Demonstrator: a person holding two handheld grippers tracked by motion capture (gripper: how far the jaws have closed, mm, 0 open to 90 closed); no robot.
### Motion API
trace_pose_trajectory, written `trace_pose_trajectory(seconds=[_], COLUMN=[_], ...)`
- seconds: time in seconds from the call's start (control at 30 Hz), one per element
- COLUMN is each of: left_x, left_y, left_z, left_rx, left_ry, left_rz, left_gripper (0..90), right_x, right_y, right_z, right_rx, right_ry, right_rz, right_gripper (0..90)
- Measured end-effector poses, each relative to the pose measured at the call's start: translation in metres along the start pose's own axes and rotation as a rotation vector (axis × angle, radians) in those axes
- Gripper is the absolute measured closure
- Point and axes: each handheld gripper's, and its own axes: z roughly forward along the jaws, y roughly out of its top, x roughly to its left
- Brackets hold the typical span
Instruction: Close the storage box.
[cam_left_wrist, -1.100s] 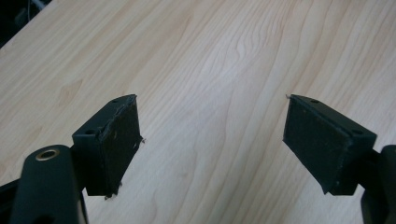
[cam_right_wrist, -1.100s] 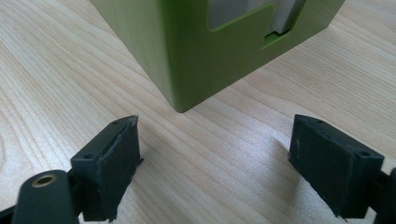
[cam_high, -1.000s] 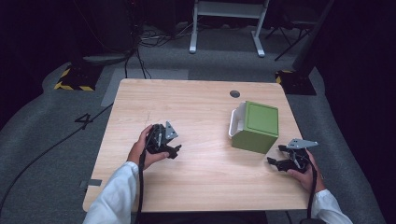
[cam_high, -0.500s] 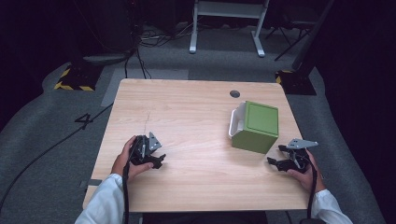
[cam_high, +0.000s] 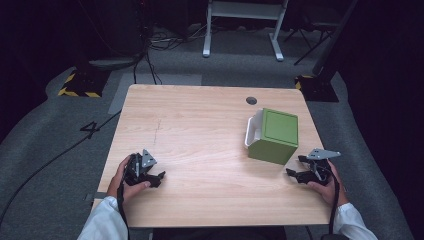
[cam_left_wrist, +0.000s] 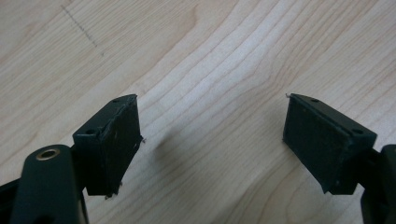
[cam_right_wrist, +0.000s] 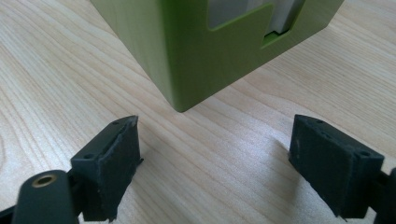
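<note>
My left gripper (cam_high: 150, 176) rests low over the table (cam_high: 200, 130) near its front-left corner, held in my left hand (cam_high: 129, 179), grey three-cornered plate on top. In the left gripper view its jaws stand wide apart, nothing between the pads (cam_left_wrist: 109, 144), bare light wood grain beneath them. A faint pencil-like line (cam_high: 157, 131) runs across the wood farther in.

My right gripper (cam_high: 299, 173) sits near the front-right corner in my right hand (cam_high: 325, 182), also with its grey plate up. Jaws wide here too, empty; the right gripper view shows wood between the pads (cam_right_wrist: 112, 165).

Just beyond the right gripper, apart from it, stands the green box (cam_high: 274, 136), close to the right edge of the table. A white part (cam_high: 251, 131) sits against its left side. In the right gripper view a corner of the box (cam_right_wrist: 187, 51) faces me, with a cut-out in one wall showing something pale inside; I cannot tell what.

Farther back, near the far edge, a round dark cable hole (cam_high: 251, 100). Beyond the table: grey floor, cables, a white frame (cam_high: 240, 20).
</note>
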Motion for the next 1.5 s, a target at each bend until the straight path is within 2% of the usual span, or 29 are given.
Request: trace_pose_trajectory(seconds=[0.1, 0.2, 1.5], left_x=[0.005, 0.009, 0.010], left_y=[-0.008, -0.017, -0.018], left_z=[-0.001, 0.000, -0.001], left_rx=[-0.020, -0.061, -0.058], left_ry=[-0.034, -0.072, -0.070], left_rz=[-0.052, -0.129, -0.136], left_gripper=[18.9, 18.9, 17.0], right_x=[0.000, 0.000, 0.000], right_y=[0.000, 0.000, 0.000], right_z=[0.000, 0.000, 0.000], right_rx=[0.000, 0.000, 0.000], right_ry=[0.000, 0.000, 0.003], right_rz=[0.000, 0.000, -0.004], right_gripper=[16.4, 16.3, 16.4])
